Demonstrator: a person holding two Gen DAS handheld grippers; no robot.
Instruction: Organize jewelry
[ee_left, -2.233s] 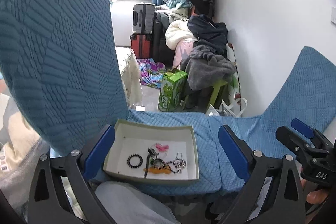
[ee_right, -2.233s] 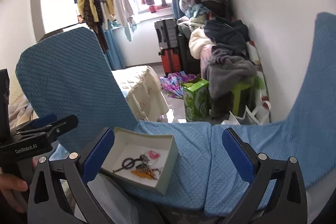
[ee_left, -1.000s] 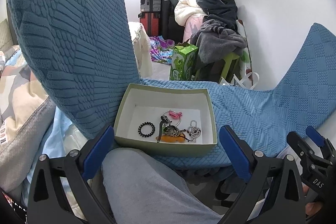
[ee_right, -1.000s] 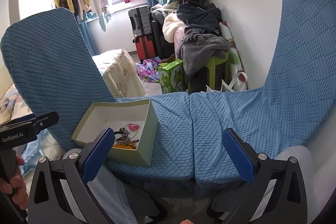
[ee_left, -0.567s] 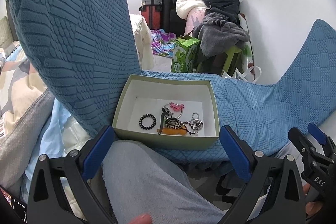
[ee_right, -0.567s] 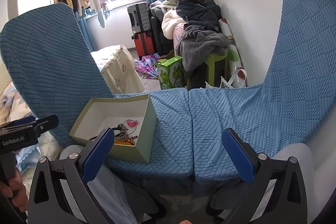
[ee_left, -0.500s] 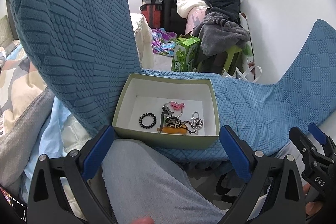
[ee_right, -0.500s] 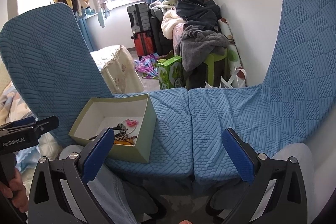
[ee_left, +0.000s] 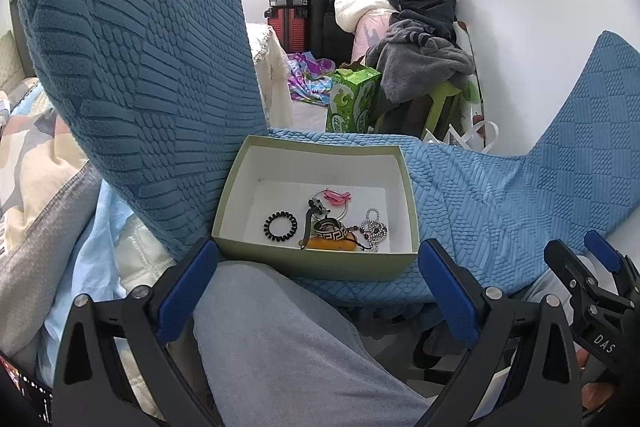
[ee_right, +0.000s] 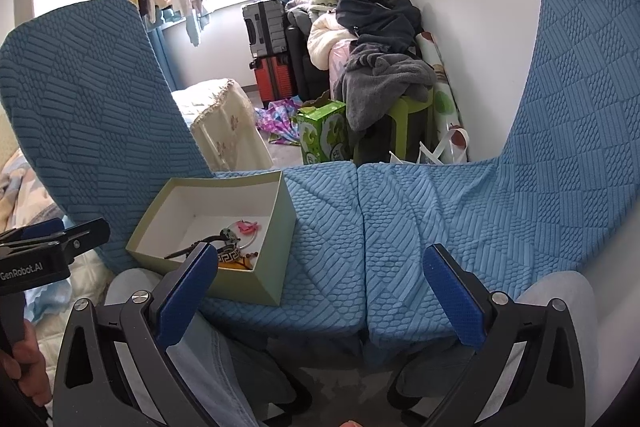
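"DAS" is printed in white on the right gripper (ee_left: 600, 269), seen from the left wrist; "GenRobot.AI" on the left gripper (ee_right: 52, 235), seen from the right.

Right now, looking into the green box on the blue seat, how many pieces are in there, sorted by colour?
In the green box, as far as the tangle lets me tell:
Black hair tie: 1
Black-and-white patterned band: 1
Pink clip on a silver hoop: 1
Silver beaded piece: 1
Orange piece: 1
Dark clasp strap: 1
Total: 6
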